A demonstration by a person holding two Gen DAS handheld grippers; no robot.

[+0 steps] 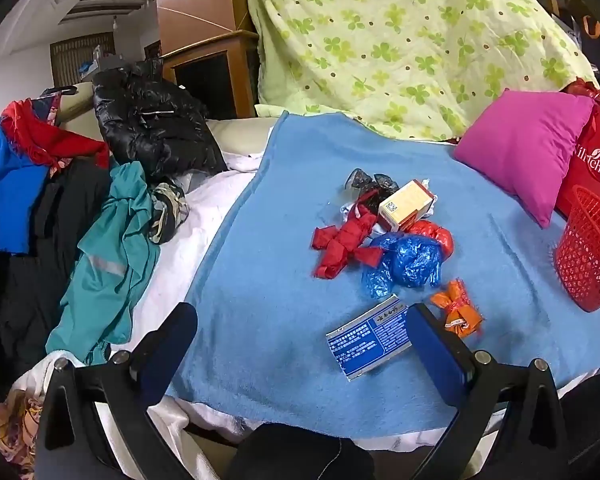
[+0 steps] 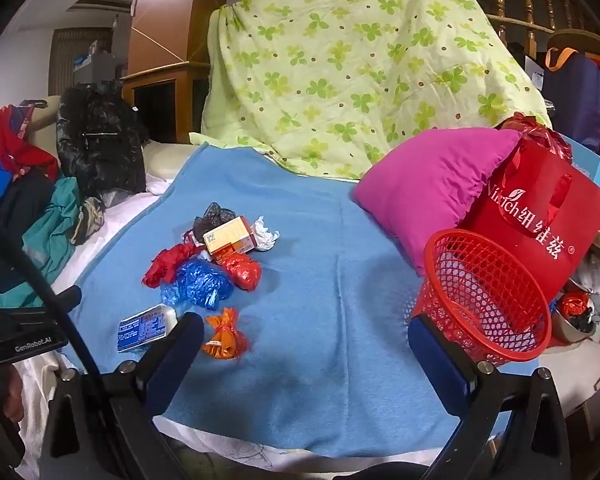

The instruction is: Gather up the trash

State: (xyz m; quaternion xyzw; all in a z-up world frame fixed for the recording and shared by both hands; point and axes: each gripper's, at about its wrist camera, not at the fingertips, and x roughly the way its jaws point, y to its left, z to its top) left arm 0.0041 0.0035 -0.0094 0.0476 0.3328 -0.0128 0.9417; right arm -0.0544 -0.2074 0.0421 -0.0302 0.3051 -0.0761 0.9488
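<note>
The trash lies in a loose heap mid-blanket (image 1: 260, 280): a box (image 1: 406, 204), red wrapper (image 1: 344, 246), blue bag (image 1: 408, 260), orange wrapper (image 1: 458, 310) and a flat blue packet (image 1: 370, 338), with the red basket (image 2: 486, 296) well apart to their right. The packet sits nearest, just ahead of the left gripper (image 1: 300, 344) and touching its right finger in that view, long axis running across the jaws; the orange wrapper lies just ahead of the right gripper's (image 2: 306, 354) left finger. Both sets of jaws stand wide open and hold nothing, so I judge the left hand is better placed for the packet.
</note>
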